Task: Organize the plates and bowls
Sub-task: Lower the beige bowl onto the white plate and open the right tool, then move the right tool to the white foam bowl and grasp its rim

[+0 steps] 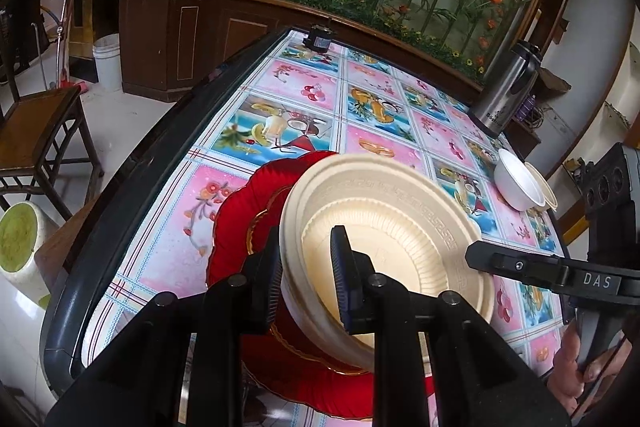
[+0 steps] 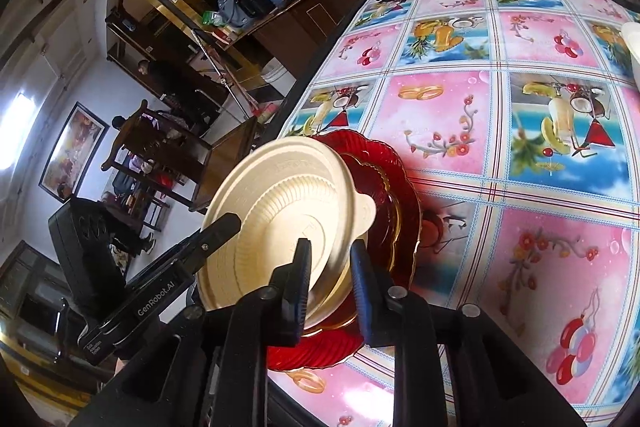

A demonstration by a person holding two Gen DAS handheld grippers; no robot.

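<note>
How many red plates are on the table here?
2: a small red plate stacked on a large red plate at the near table edge, beneath the cream plate; that plate may hide more.

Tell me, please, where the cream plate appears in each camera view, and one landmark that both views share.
Left wrist: cream plate lower centre, tilted, its near rim between the left claw fingers.
Right wrist: cream plate lower centre-left, tilted.
Shared landmark: red plate directly behind it.

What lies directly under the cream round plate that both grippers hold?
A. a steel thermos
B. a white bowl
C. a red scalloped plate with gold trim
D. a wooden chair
C: the cream round plate, gripped by the left gripper and right gripper, sits tilted over the red scalloped plate with gold trim.
</note>
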